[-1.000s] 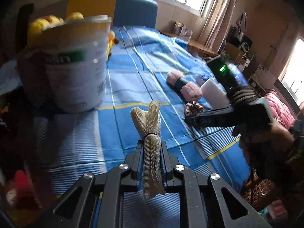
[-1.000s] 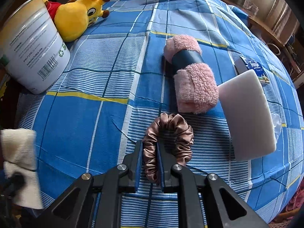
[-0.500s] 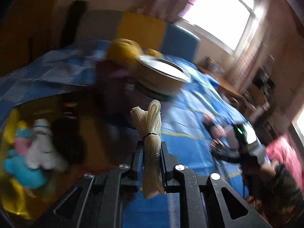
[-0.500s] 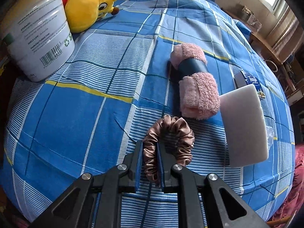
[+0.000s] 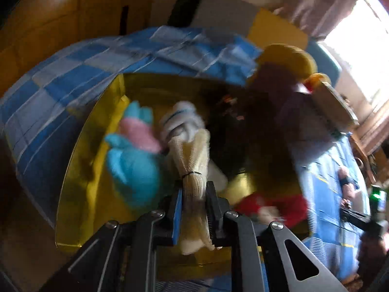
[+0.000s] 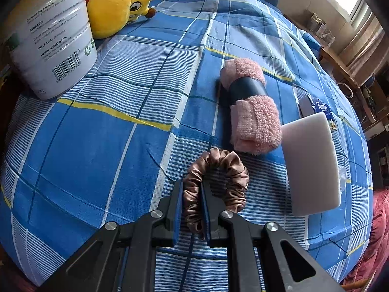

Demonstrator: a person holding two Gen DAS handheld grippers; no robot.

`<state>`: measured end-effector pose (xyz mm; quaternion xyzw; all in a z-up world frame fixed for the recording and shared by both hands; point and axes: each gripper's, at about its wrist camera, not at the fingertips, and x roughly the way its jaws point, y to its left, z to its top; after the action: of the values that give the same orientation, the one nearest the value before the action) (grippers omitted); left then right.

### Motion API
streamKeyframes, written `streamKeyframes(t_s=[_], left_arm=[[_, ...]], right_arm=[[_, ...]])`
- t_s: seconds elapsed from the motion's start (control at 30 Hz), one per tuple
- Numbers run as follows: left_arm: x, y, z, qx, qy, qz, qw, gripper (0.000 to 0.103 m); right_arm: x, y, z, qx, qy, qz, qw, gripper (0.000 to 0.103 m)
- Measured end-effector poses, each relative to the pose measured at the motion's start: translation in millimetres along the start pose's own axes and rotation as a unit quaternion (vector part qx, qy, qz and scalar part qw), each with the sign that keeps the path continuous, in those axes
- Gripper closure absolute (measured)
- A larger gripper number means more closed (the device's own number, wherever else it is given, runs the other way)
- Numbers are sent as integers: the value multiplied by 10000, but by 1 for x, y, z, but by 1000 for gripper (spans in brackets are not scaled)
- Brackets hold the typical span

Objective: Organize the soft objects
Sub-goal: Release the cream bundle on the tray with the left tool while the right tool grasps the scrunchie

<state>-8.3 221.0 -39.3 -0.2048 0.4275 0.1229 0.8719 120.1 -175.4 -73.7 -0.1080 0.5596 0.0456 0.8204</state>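
My left tool (image 5: pixel 193 209) pinches the cream mesh bundle (image 5: pixel 192 168) and has swung from the bed to over the yellow bin (image 5: pixel 80 170), its rim at 9 o'clock, so a drop looks near. My right tool (image 6: pixel 190 213) clamps the brown scrunchie (image 6: pixel 218 185); open bedspread (image 6: pixel 97 146) at 10 o'clock.
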Motion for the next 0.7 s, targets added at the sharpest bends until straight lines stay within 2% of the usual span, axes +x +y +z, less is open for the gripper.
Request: streamKeyframes(t_s=[0.17, 0.2, 0.27, 0.3, 0.43, 0.47, 0.53, 0.7], left_arm=[[6, 5, -4, 88, -25, 253, 9996, 71], [3, 5, -6, 118, -60, 285, 9995, 67], [0, 3, -7, 161, -137, 394, 9990, 47], [-3, 2, -5, 177, -173, 442, 9987, 44], [-16, -7, 1, 420, -458, 696, 9956, 41], [-19, -9, 2, 472, -514, 722, 9949, 36], [-26, -14, 3, 549, -627, 698, 9941, 31], [-41, -29, 4, 823, -839, 648, 9910, 31]], right_arm=[[-1, 0, -1, -17, 0, -11, 10000, 90], [-1, 0, -1, -15, -1, -10, 10000, 90], [-1, 0, -1, -24, -2, -14, 10000, 90], [-1, 0, -1, -28, -3, -18, 10000, 90], [-1, 0, -1, -28, -5, -16, 10000, 90], [-1, 0, -1, -29, -6, -17, 10000, 90], [-1, -1, -1, -22, -3, -7, 10000, 90], [-1, -9, 1, 119, 22, 110, 9999, 90]])
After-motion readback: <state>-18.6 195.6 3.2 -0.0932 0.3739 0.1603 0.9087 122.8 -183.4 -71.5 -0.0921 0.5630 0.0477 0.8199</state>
